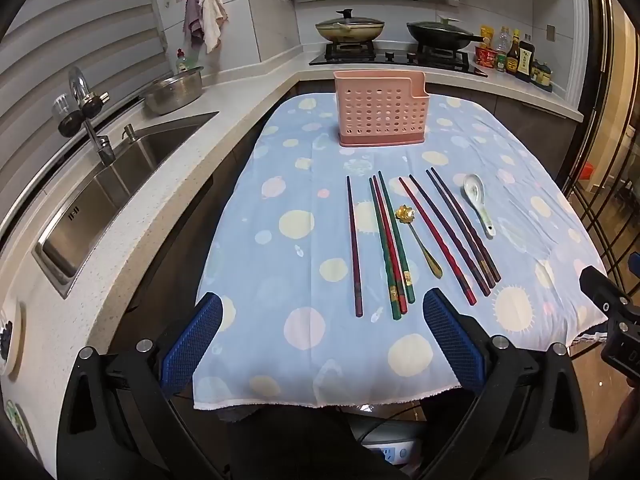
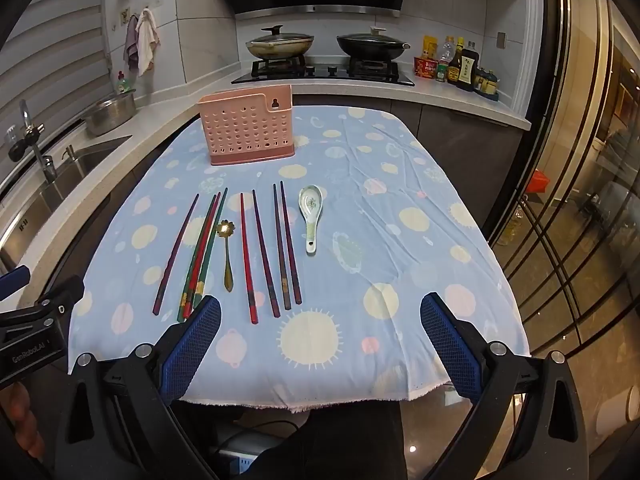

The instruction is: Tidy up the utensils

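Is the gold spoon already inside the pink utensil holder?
No, the gold spoon lies flat on the tablecloth among the chopsticks, well in front of the pink utensil holder.

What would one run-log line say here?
left gripper: open, empty | right gripper: open, empty | chopsticks, spoons: on tablecloth | pink holder: upright

Ahead of my fingers (image 1: 322,312) I count eight chopsticks (image 1: 440,242) laid side by side and two spoons, one gold (image 1: 420,240) and one ceramic (image 1: 478,202). Beyond them stands one pink holder (image 1: 380,110). Farthest off sit two lidded pans (image 1: 350,29).
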`<act>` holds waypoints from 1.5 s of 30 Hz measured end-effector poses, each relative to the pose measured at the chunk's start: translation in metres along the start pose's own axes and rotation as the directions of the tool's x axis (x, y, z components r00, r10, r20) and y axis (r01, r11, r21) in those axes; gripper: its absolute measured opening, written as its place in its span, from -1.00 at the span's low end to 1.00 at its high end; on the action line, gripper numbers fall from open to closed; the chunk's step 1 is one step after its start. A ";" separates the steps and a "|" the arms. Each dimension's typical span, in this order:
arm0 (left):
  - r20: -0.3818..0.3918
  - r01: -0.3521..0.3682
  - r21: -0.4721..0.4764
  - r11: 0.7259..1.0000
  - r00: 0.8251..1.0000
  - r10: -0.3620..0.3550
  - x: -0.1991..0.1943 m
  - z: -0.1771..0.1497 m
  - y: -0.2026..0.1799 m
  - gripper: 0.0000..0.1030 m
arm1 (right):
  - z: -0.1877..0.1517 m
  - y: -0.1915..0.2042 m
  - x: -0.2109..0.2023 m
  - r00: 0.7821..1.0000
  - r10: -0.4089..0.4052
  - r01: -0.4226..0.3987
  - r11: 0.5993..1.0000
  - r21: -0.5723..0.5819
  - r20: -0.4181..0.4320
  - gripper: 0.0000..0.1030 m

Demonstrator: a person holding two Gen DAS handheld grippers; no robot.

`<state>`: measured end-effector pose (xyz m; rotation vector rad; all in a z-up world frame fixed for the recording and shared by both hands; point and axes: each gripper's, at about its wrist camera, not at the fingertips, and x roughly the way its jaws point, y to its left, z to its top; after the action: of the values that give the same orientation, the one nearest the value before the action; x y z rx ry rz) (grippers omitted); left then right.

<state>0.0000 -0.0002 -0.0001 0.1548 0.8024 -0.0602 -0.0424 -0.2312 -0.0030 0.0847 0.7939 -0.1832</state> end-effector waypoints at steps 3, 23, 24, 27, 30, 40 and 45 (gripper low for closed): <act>-0.002 -0.003 -0.004 1.000 1.000 0.003 0.000 0.000 0.000 0.86 | 0.000 0.000 0.000 1.000 0.000 0.000 1.000 0.000 -0.006 0.87; -0.001 -0.001 0.000 1.000 1.000 0.001 0.000 0.000 0.000 0.86 | 0.000 0.000 0.001 1.000 0.001 -0.001 1.000 0.002 -0.008 0.87; -0.002 -0.001 0.000 1.000 1.000 0.001 0.000 0.000 0.000 0.86 | 0.000 0.000 0.001 1.000 0.001 -0.001 1.000 0.002 -0.007 0.87; -0.002 -0.001 0.000 1.000 1.000 0.001 0.001 0.000 0.001 0.86 | 0.000 0.000 0.001 1.000 0.000 0.000 1.000 0.003 -0.007 0.87; -0.004 0.000 -0.001 1.000 1.000 0.000 0.003 -0.001 0.000 0.86 | 0.000 0.000 0.001 1.000 0.001 -0.001 1.000 0.003 -0.006 0.87; -0.002 0.000 0.000 1.000 1.000 0.000 0.002 0.000 0.001 0.86 | 0.000 0.000 0.000 1.000 0.001 -0.001 1.000 0.003 -0.007 0.87; -0.002 -0.001 -0.002 1.000 1.000 0.001 0.004 -0.001 0.003 0.86 | 0.001 0.001 0.000 1.000 0.002 -0.002 1.000 0.002 -0.007 0.87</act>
<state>0.0025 0.0033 -0.0027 0.1537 0.8045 -0.0585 -0.0419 -0.2307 -0.0026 0.0883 0.8004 -0.1825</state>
